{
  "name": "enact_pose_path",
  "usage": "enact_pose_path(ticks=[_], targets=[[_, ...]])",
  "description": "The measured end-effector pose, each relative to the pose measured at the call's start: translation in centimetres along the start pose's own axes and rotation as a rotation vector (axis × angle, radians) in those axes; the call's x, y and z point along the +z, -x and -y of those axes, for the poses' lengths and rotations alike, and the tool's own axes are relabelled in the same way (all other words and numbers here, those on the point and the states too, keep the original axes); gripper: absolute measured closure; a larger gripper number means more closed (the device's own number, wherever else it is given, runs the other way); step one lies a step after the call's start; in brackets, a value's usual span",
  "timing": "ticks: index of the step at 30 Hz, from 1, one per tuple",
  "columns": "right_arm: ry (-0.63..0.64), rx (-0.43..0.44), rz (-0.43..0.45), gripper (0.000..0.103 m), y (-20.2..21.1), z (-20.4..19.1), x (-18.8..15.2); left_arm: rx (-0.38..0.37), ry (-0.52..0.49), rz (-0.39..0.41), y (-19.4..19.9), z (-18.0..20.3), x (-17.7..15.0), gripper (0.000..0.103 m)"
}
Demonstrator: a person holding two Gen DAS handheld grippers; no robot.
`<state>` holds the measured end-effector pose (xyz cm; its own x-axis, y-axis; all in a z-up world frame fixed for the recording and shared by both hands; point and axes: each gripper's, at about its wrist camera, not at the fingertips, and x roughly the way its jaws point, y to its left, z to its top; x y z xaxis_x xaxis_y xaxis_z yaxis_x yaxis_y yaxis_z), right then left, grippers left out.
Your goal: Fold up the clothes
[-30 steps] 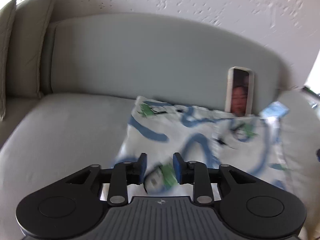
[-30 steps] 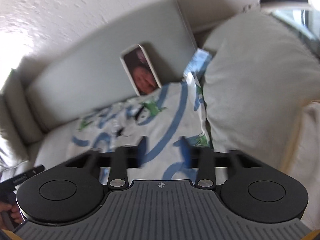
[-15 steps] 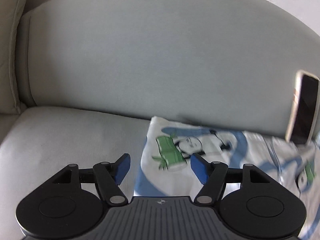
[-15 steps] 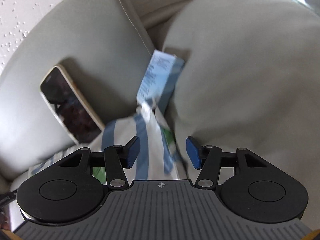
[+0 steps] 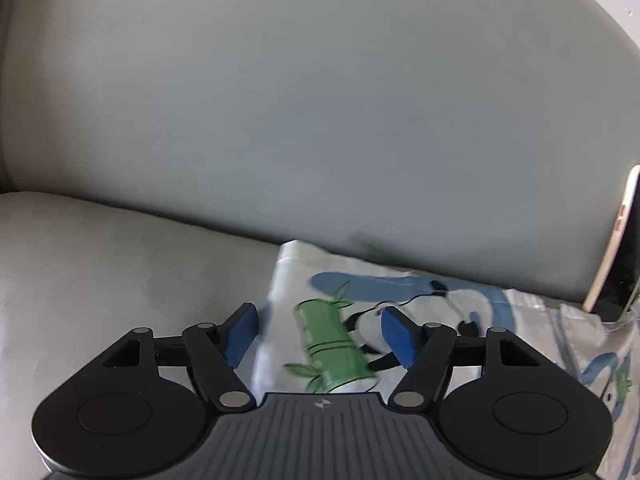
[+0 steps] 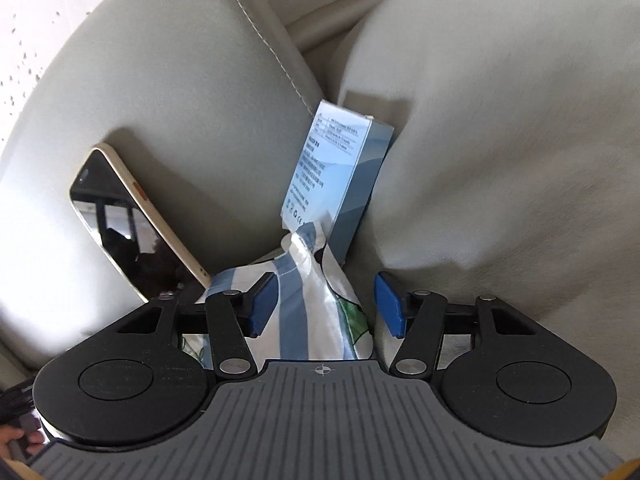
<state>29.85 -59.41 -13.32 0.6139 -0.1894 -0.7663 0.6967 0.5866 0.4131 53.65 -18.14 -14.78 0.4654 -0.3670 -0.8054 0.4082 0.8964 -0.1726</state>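
Left gripper [image 5: 318,334] is angled down at the sofa seat [image 5: 100,280], jaws standing wide with nothing pinched. The corner of the printed cloth [image 5: 320,340] with the green bamboo drawing lies flat on the seat right between the blue pads [image 5: 240,334], but the pads don't touch it. That corner sits right up against the sofa backrest [image 5: 320,120]. Off at the right edge of that view a phone [image 5: 616,248] leans upright on the backrest, its foot by the cloth.

Right gripper [image 6: 326,304] also tilts down, aimed into the nook where the backrest meets a big cushion [image 6: 500,140]. Jaws open here too, with the bunched-up, blue-striped end of the cloth poking up between them; left pad looks just beside the fabric, the right pad clear of it. A light blue box [image 6: 336,172] stands tilted behind the cloth, wedged against the cushion, and the phone is to its left. A bit of a hand [image 6: 12,440] shows in the bottom left corner
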Motion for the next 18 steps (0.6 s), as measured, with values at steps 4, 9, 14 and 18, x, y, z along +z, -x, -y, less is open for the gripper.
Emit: enact_pose_path(ticks=[4,9,14,18], targets=[[-0.013,0.018,0.011,0.046,-0.7,-0.1,0.3,0.004,-0.089,0.001,-0.2,1.5,0.0,0.036],[0.053,-0.031,0.008,0.086,-1.6,-1.3,-0.1,0.04,-0.155,0.039,1.5,2.4,-0.9,0.079],[0.06,-0.039,0.057,0.088,0.7,-2.0,-1.5,0.013,-0.162,0.058,5.6,2.4,-2.2,0.103],[0.064,-0.008,0.055,0.09,4.8,-3.0,-2.8,0.006,-0.158,0.05,10.4,2.6,-2.8,0.103]])
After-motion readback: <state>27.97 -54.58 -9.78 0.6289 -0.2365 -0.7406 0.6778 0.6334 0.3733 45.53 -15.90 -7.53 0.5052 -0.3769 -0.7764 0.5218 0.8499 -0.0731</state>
